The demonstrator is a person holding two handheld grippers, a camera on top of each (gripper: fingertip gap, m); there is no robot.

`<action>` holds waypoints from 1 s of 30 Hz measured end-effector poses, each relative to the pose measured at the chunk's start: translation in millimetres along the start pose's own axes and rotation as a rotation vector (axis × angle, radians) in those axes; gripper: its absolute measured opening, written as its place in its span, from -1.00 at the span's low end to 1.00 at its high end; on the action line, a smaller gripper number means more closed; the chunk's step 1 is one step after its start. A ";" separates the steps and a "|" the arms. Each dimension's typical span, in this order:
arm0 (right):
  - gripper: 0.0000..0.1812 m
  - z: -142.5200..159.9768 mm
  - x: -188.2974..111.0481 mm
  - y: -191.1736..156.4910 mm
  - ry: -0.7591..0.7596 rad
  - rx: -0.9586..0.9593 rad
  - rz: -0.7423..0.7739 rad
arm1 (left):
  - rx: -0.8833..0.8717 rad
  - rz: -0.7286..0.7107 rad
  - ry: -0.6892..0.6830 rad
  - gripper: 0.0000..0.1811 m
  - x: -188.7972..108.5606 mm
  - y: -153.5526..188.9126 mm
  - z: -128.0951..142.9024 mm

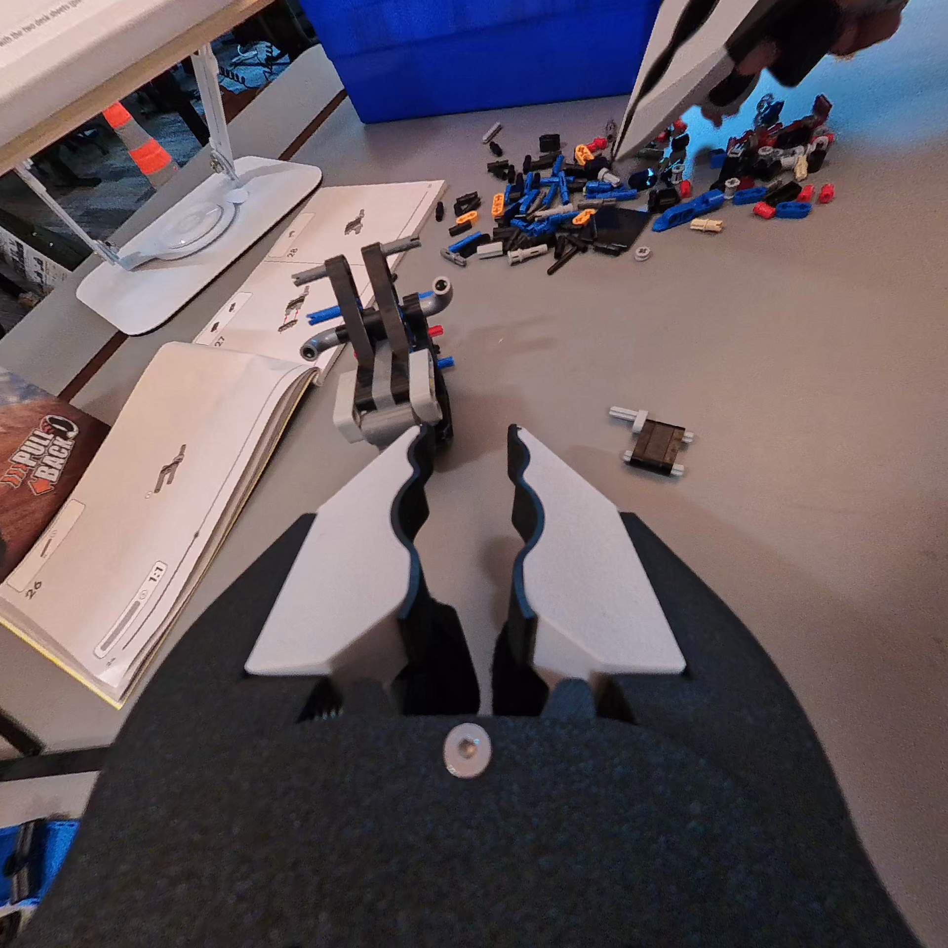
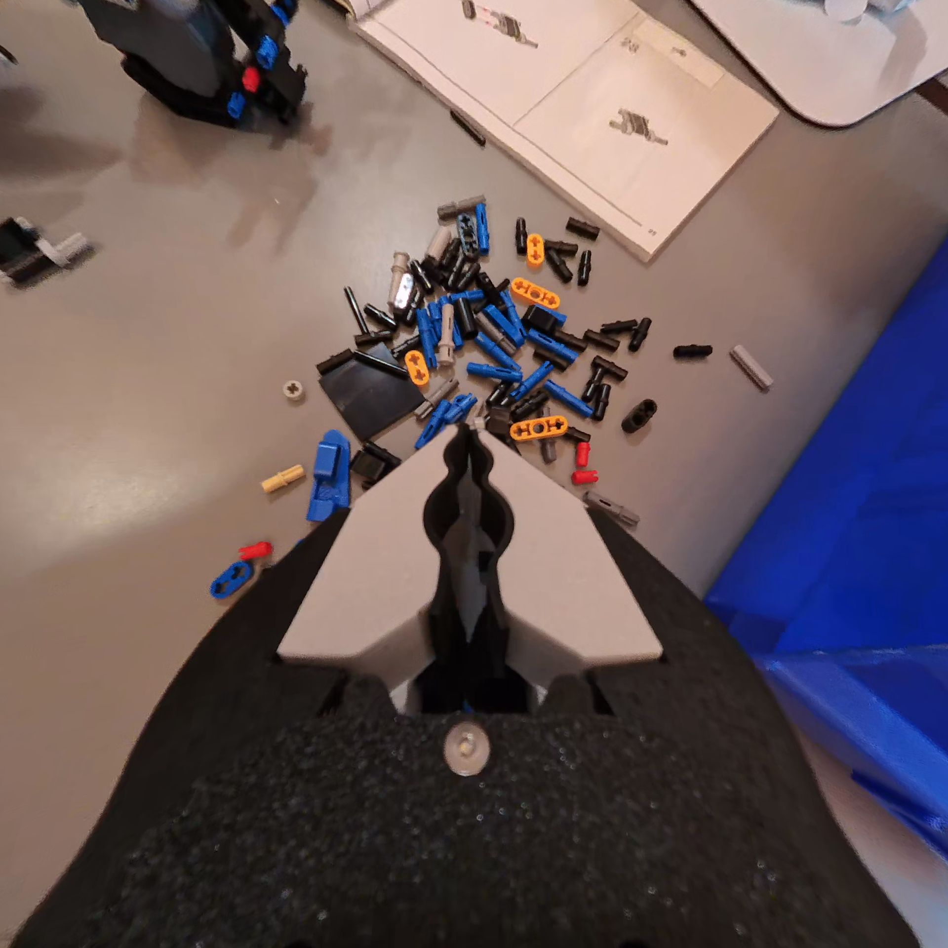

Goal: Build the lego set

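Note:
The partly built model (image 1: pixel 390 354), black and grey with blue and red pins, stands upright on the grey table beside the open instruction booklet (image 1: pixel 169 492). My left gripper (image 1: pixel 467 433) is open and empty, and its left fingertip sits right at the model's base. A small black and grey sub-assembly (image 1: pixel 656 443) lies to its right. My right gripper (image 2: pixel 469 430) is shut, tips down at the near edge of the loose parts pile (image 2: pixel 487 338), touching a small grey piece; I cannot tell if it is pinched. The right gripper also shows in the left wrist view (image 1: pixel 662 87), over the pile (image 1: pixel 590 205).
A blue bin (image 1: pixel 487 51) stands behind the pile and shows at the right in the right wrist view (image 2: pixel 846 513). A white stand base (image 1: pixel 205 231) sits at the back left. The model (image 2: pixel 205 61) and booklet (image 2: pixel 590 118) lie beyond the pile. One gripper's finger ends stand about 20 cm off the other's.

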State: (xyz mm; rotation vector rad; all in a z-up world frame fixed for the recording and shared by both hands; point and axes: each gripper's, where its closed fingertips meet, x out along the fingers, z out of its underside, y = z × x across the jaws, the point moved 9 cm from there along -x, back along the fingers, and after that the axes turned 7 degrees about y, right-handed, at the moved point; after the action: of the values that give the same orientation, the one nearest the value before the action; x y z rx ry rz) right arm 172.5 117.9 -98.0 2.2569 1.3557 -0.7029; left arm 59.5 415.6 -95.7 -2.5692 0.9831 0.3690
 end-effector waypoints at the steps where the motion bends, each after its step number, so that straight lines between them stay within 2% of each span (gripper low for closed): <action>1: -1.00 -2.0 -2.5 -0.7 0.012 0.000 0.000 | 0.000 -0.001 0.000 -0.71 0.0 0.0 0.0; 4: -1.00 -3.3 -6.1 -2.8 0.006 0.001 -0.007 | 0.006 -0.001 -0.001 -0.71 0.0 0.5 -0.1; 8: -0.82 4.9 2.5 -0.9 -0.048 0.040 -0.043 | 0.022 -0.003 -0.004 -0.71 0.3 2.2 0.0; 15: -0.82 3.6 5.3 4.9 -0.008 0.069 -0.048 | 0.041 -0.003 -0.010 -0.71 0.7 4.1 0.2; 21: -0.83 0.7 12.2 5.4 -0.046 0.041 -0.070 | 0.030 0.000 -0.008 -0.71 0.5 3.2 0.1; 30: -0.84 -3.8 2.6 7.0 -0.002 0.041 -0.054 | 0.025 0.000 -0.008 -0.71 0.6 2.7 0.0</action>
State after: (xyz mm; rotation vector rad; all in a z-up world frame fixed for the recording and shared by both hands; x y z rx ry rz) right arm 180.5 118.8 -95.9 2.2575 1.4189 -0.7574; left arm 58.1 413.4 -96.6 -2.5428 0.9792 0.3647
